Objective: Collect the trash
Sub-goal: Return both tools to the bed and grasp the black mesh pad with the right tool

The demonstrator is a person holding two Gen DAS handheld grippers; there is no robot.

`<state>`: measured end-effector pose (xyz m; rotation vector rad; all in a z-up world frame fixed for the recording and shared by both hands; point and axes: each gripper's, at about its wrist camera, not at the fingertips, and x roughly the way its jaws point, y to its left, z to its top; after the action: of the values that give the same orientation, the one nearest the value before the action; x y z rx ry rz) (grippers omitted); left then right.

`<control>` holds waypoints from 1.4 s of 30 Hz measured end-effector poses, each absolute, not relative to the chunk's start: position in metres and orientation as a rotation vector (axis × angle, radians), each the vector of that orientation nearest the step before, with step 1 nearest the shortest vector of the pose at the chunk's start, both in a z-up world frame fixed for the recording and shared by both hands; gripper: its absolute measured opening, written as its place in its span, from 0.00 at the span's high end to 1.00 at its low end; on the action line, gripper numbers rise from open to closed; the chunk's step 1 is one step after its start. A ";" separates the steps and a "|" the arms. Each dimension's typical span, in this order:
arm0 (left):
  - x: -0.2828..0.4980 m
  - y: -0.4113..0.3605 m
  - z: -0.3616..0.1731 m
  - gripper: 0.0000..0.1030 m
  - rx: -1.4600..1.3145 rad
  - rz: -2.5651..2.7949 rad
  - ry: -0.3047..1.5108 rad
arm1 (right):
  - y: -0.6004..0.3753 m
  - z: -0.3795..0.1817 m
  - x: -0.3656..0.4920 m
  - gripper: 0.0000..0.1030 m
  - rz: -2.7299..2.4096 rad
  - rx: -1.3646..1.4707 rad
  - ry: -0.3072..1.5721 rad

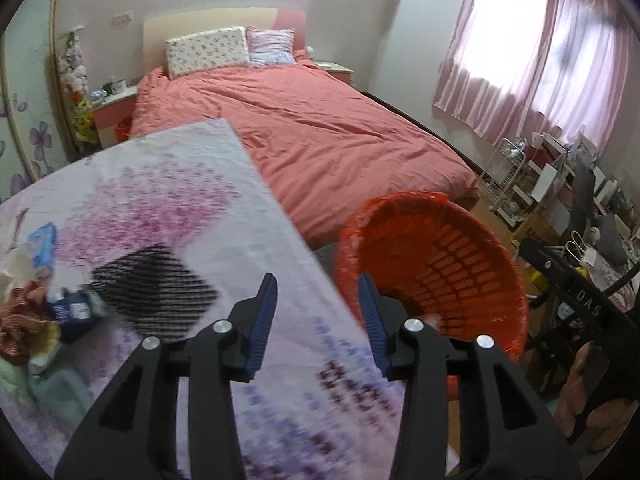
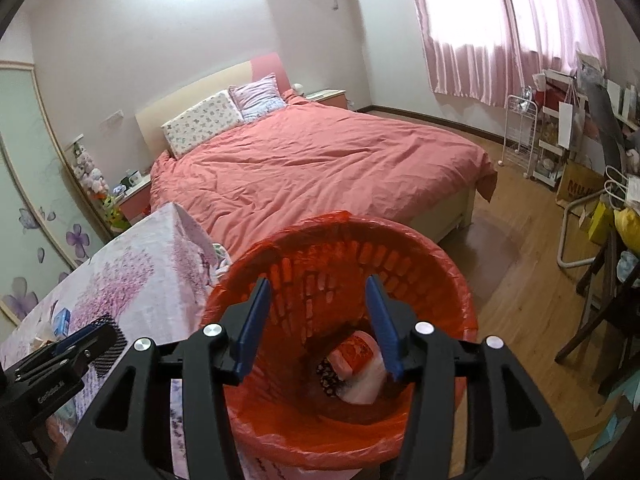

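An orange bin lined with a red bag (image 2: 440,276) stands on the floor beside the table; it also shows in the left wrist view (image 1: 472,240). A white and red packet (image 2: 356,364) lies at its bottom. My right gripper (image 2: 318,320) is open and empty right above the bin's mouth. My left gripper (image 1: 318,320) is open and empty above the table's right edge; it also shows in the right wrist view (image 2: 86,340). Trash lies at the table's left: a blue wrapper (image 1: 44,244), a dark blue packet (image 1: 74,312) and a red patterned wrapper (image 1: 22,316).
The table has a floral cloth (image 1: 168,192) with a black mesh pad (image 1: 154,290) on it. A bed with a pink cover (image 2: 312,164) stands behind. A chair (image 2: 600,312), shelves and bags (image 2: 580,184) crowd the right side.
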<state>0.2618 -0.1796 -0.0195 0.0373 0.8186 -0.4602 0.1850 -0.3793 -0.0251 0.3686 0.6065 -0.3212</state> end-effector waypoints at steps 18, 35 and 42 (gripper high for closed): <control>0.234 0.003 -0.002 0.48 -0.002 -0.176 0.723 | -0.260 -0.019 0.207 0.51 -0.133 0.244 0.661; 0.235 0.135 -0.054 0.44 -0.139 0.011 0.835 | -0.149 -0.062 0.279 0.42 -0.004 0.098 0.802; 0.244 0.135 -0.062 0.43 -0.142 -0.017 0.842 | -0.133 -0.073 0.307 0.30 0.019 0.122 0.845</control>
<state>0.2435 0.1351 -0.0625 -0.1422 0.8416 -0.0169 0.3071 -0.1332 -0.0735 0.1220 0.8451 0.0189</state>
